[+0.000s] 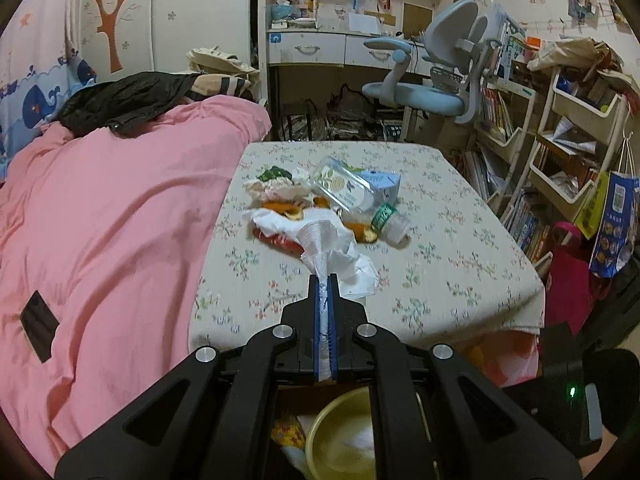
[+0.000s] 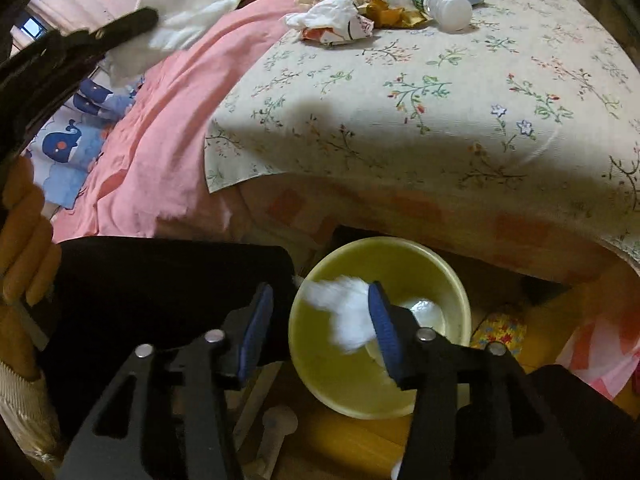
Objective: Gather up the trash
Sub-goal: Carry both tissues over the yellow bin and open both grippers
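Right claw (image 2: 318, 326) parted over yellow bowl (image 2: 440, 276); left claw (image 1: 327, 280) clamps tissue (image 1: 336, 248).

Your left wrist camera looks forward and somewhat down along the left gripper (image 1: 327, 280), over the floral cloth (image 1: 440, 264) toward the far desk (image 1: 320, 46) and shelves, from close to the cloth's near edge. Your right wrist camera tilts more steeply, close above the yellow bin (image 2: 320, 376) lying beyond the right gripper (image 2: 316, 320). Both views share the cloth, the trash pile (image 1: 320, 204) ahead of each gripper, the pink duvet (image 1: 120, 220) and the bin.
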`<state>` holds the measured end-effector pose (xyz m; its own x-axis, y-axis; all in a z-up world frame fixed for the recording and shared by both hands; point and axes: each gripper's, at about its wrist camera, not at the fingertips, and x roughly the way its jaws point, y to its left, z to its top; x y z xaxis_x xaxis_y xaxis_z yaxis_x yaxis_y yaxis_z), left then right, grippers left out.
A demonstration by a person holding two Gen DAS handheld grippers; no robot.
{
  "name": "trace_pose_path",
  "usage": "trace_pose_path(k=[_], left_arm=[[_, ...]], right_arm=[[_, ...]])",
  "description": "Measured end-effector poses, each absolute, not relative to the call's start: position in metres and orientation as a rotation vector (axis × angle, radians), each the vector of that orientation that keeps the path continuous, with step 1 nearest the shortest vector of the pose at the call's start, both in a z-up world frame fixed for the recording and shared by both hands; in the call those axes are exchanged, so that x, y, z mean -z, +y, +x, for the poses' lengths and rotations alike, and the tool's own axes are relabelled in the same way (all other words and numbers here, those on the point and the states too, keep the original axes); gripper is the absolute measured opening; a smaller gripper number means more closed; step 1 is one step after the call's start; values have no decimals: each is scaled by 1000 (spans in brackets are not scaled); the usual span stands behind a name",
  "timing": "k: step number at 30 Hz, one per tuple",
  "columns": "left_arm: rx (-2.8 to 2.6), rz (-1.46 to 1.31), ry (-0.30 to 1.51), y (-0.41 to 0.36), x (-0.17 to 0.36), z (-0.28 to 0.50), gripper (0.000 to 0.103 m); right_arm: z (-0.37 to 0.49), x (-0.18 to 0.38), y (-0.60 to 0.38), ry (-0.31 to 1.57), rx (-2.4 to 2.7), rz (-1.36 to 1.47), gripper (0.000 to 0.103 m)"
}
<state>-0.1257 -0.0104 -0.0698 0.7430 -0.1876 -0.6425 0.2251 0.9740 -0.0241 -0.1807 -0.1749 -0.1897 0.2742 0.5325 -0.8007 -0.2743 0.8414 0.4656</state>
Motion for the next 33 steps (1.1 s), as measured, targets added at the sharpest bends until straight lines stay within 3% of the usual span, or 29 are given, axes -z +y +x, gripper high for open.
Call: trace_pose_path(k=[15, 33], left_arm=[[249, 157, 760, -33, 89, -163, 4], [351, 314, 934, -78, 141, -202, 4]], right_arm=[[-176, 164, -224, 999, -391, 383, 59], [-178, 149, -249, 885, -321, 458, 60]])
